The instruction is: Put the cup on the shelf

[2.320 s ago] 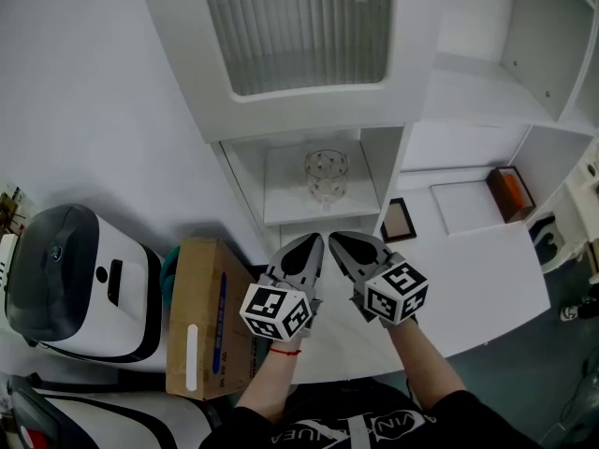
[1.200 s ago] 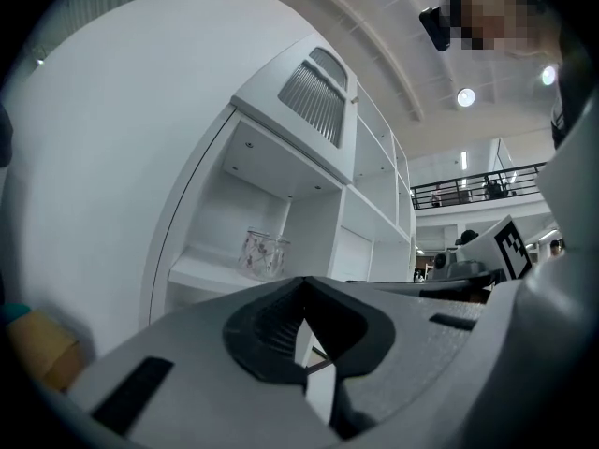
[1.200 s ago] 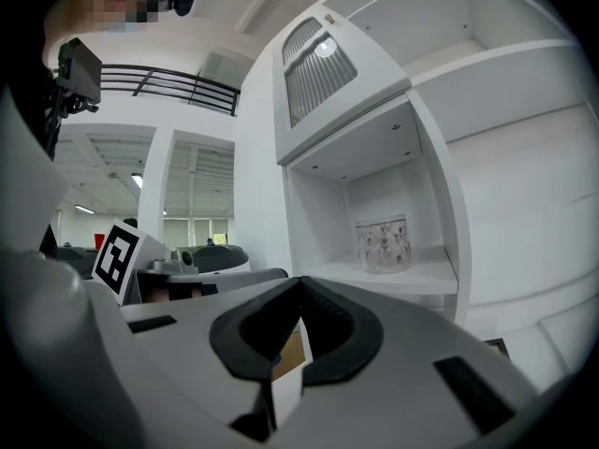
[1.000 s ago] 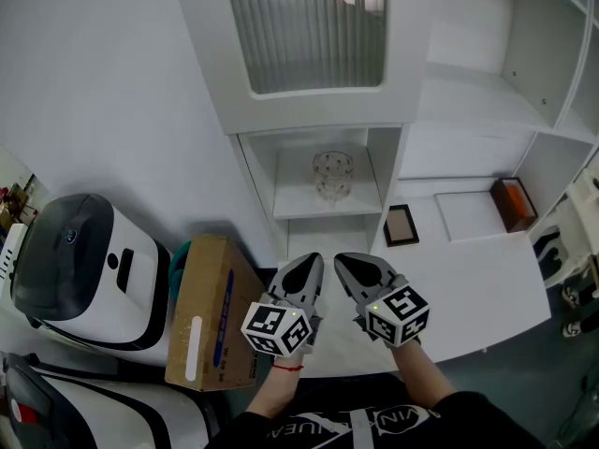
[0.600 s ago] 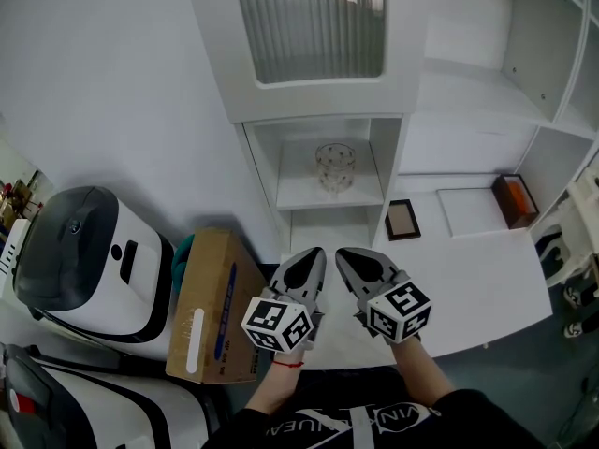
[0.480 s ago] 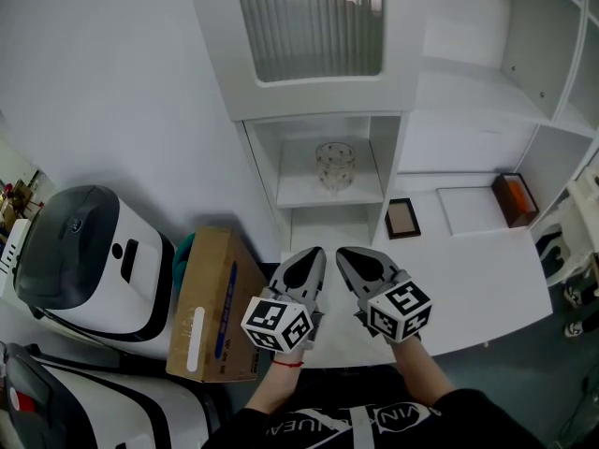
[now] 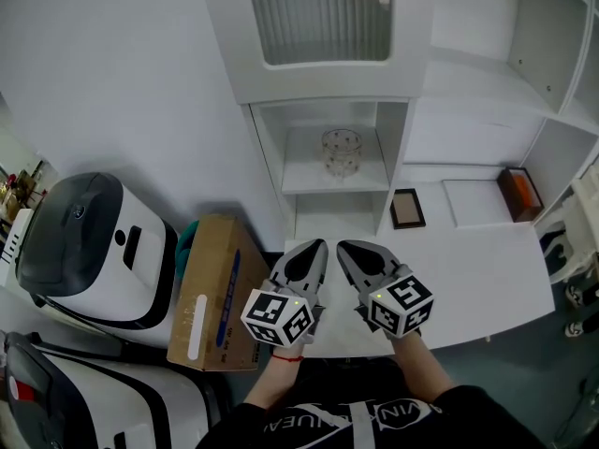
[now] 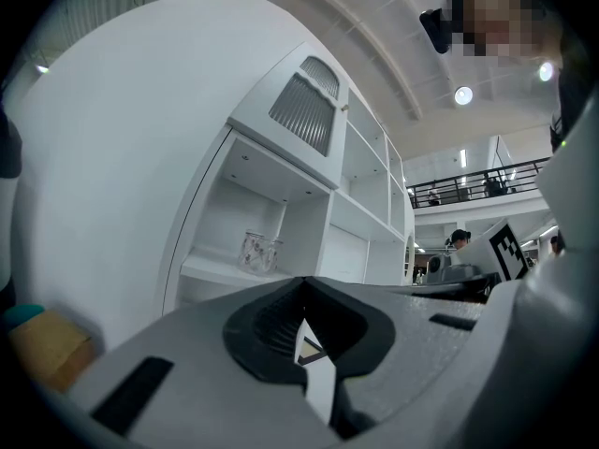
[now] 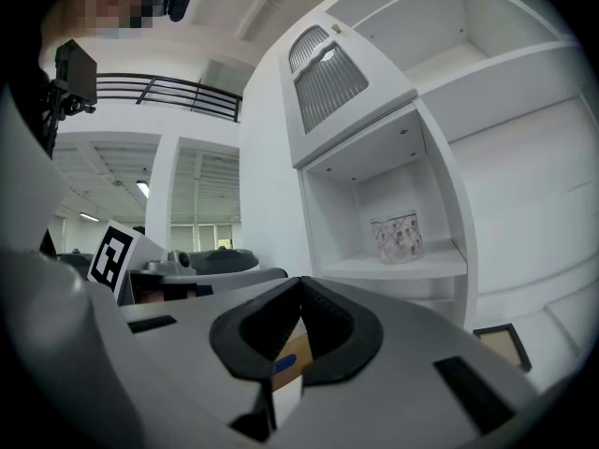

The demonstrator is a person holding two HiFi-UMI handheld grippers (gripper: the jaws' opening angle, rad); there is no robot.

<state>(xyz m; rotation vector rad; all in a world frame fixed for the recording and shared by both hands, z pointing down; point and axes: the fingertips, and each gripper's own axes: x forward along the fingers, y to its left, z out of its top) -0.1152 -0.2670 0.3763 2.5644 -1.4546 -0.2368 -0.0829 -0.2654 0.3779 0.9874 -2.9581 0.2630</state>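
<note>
A clear patterned glass cup stands upright on the white shelf inside the open cubby of the cabinet; it also shows in the left gripper view as the cup and in the right gripper view as the cup. My left gripper and right gripper hover side by side over the white table, well short of the cubby. Both are shut with nothing between the jaws.
A small framed picture and an orange box lie on the table's right part. A cardboard box and a white-and-black machine stand at the left. A ribbed-glass cabinet door hangs above the cubby.
The head view has drifted, so the cabinet and cup sit slightly higher and more to the right. Both grippers stay together, shut, in the same place relative to each other.
</note>
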